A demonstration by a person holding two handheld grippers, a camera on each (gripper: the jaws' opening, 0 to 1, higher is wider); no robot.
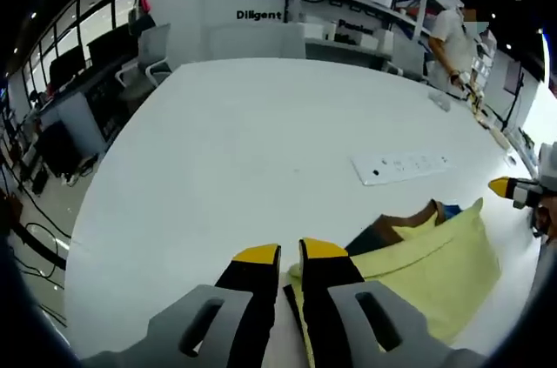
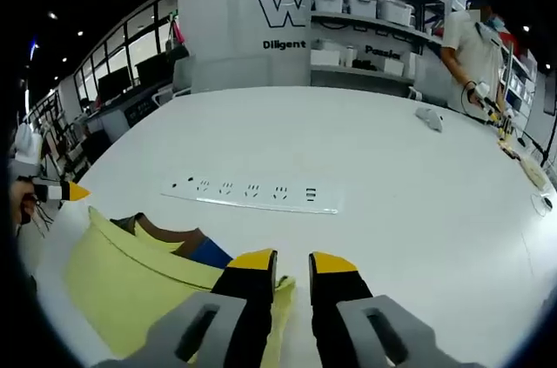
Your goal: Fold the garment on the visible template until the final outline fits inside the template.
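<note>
A pale yellow garment (image 1: 426,259) lies flat on the white table (image 1: 244,150), with brown and blue cloth (image 1: 409,216) showing at its far edge. My left gripper (image 1: 290,255) hovers at the garment's left corner, jaws a narrow gap apart with nothing clearly between them. In the right gripper view the same yellow garment (image 2: 130,277) lies at lower left, with the brown and blue cloth (image 2: 187,242) beside it. My right gripper (image 2: 294,265) stands open over its right corner. Each gripper's yellow tip shows in the other's view, the right one (image 1: 509,187) and the left one (image 2: 65,191), just beyond the garment's ends.
A white power strip (image 1: 405,165) (image 2: 252,191) lies on the table behind the garment. A person (image 2: 474,46) stands at the far right by shelves with bins (image 2: 361,11). Office chairs (image 1: 152,50) stand along the table's far left edge.
</note>
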